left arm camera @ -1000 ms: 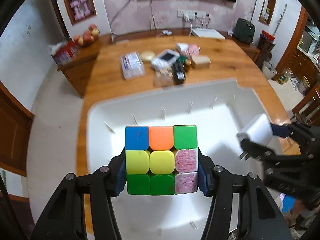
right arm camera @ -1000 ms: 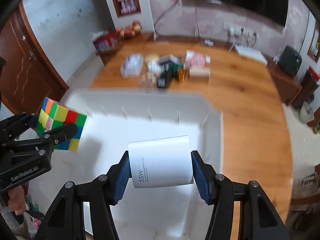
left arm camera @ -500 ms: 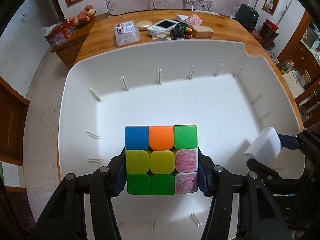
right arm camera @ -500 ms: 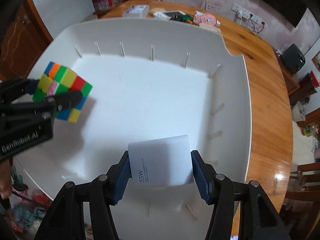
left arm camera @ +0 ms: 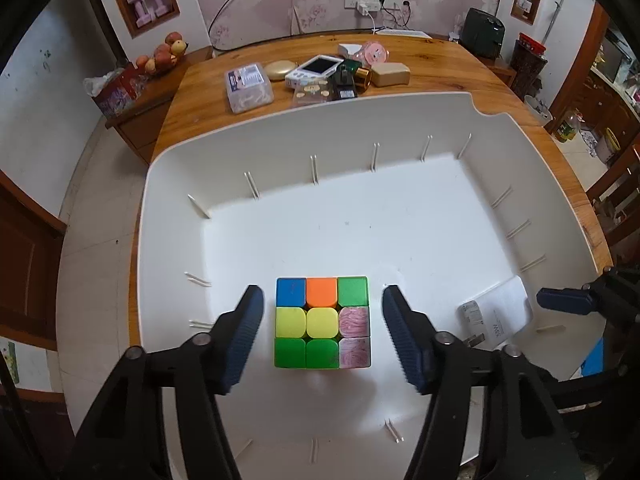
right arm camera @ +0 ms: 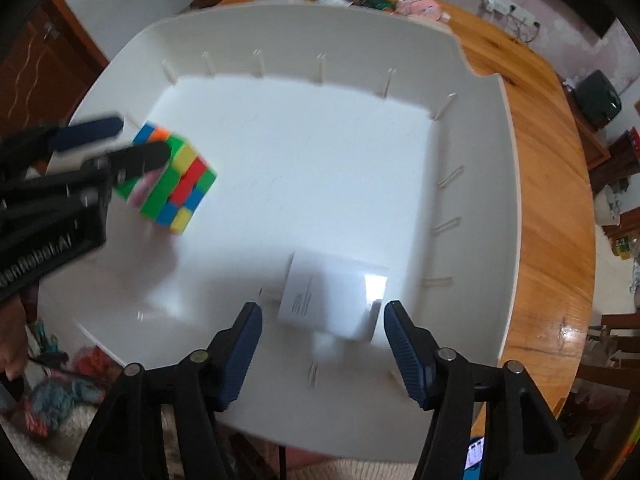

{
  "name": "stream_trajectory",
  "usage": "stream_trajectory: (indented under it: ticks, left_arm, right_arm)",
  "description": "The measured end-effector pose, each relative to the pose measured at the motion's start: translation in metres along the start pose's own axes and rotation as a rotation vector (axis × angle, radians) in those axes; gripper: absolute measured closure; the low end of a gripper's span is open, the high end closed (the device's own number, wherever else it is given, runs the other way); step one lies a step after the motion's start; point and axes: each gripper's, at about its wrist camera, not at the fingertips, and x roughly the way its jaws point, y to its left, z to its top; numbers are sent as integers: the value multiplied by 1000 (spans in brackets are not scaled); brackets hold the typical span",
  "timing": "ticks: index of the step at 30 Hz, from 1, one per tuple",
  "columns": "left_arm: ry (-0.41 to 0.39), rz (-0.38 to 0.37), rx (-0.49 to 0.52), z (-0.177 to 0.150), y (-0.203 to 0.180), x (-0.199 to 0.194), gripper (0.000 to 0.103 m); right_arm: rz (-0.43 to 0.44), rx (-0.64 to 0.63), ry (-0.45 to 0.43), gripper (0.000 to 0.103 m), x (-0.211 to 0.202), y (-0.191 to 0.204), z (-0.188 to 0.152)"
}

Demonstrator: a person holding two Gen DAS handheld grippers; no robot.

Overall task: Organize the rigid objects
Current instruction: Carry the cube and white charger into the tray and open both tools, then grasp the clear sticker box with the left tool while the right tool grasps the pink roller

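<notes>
A multicoloured puzzle cube [left arm camera: 322,322] rests on the floor of a large white bin [left arm camera: 360,220]. My left gripper [left arm camera: 322,338] is open, its pads on either side of the cube with clear gaps. The cube also shows in the right wrist view [right arm camera: 172,180], near the bin's left wall. A white plug-in charger [right arm camera: 332,294] lies on the bin floor, blurred, between the pads of my open right gripper [right arm camera: 322,346] without touching them. In the left wrist view the charger [left arm camera: 496,314] lies by the bin's right wall.
The bin [right arm camera: 304,20] sits on a wooden table [left arm camera: 440,64]. Beyond its far rim stand several small items: a clear plastic box [left arm camera: 248,86], a white handheld device [left arm camera: 316,68], a tan block [left arm camera: 390,73]. The bin's walls carry thin divider ribs.
Both grippers have opened. The cube and the charger, held above the bin half a second ago, now lie on the bin floor, out of the pads.
</notes>
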Motion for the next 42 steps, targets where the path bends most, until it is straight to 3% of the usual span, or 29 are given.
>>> stream_trajectory:
  ticks: [2, 12, 21, 26, 34, 42]
  left_arm:
    - [2, 1, -5, 2, 1, -1, 23]
    - [-9, 0, -11, 40, 19, -29, 22]
    - [-86, 16, -22, 111, 50, -82, 22]
    - [-114, 58, -11, 163, 60, -86, 21]
    - [-92, 87, -17, 235, 71, -42, 21]
    - [31, 51, 21, 249, 63, 39, 21]
  right_arm:
    - [7, 4, 0, 38, -1, -1, -1]
    - [28, -10, -161, 38, -60, -14, 33]
    - [14, -28, -311, 39, -137, -52, 97]
    - [3, -61, -343, 39, -162, -74, 159]
    - [15, -169, -285, 39, -136, -87, 237]
    - [107, -308, -106, 39, -53, -80, 267]
